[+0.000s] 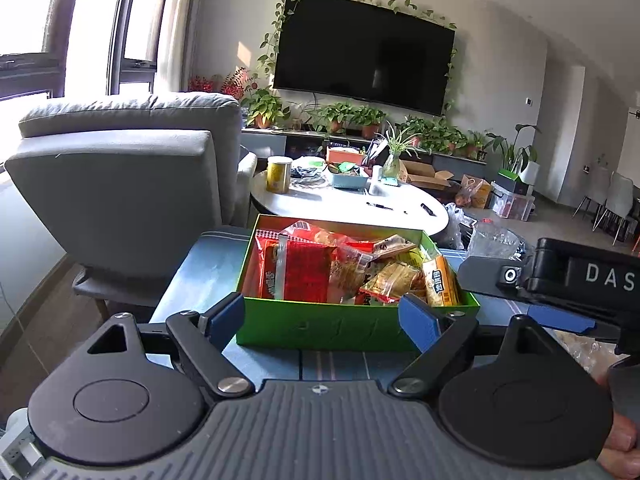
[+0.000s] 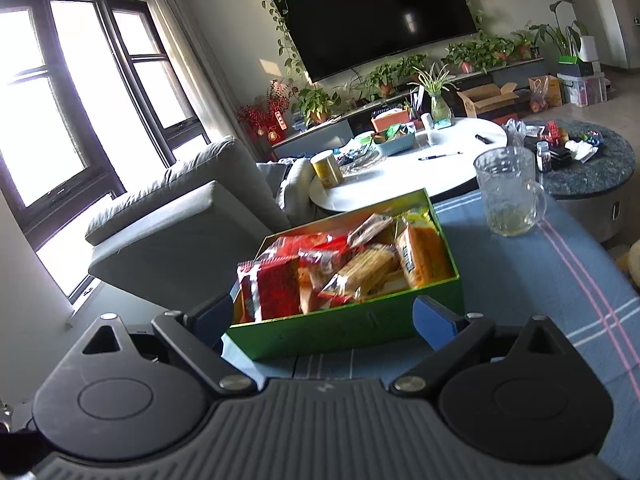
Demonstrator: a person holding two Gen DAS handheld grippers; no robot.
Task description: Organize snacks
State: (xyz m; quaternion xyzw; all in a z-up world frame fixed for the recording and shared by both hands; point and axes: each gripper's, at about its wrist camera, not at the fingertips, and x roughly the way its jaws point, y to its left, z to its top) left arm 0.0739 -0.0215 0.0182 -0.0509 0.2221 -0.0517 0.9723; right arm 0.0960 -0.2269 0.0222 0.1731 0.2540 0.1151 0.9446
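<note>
In the left wrist view, the left gripper (image 1: pixel 322 316) is held wide apart and empty, just before the green box (image 1: pixel 320 326) on the blue cloth (image 1: pixel 208 268). The box is filled with snack packets (image 1: pixel 352 268); the red packet (image 1: pixel 300 276) is stood at its left end.

In the right wrist view, the right gripper (image 2: pixel 324 322) is likewise spread wide, with nothing held. The packets are judged light, crinkly and slippery, their contents easily crushed; a sealed edge is best pinched. A glass mug (image 2: pixel 508 196) is stood nearby.
</note>
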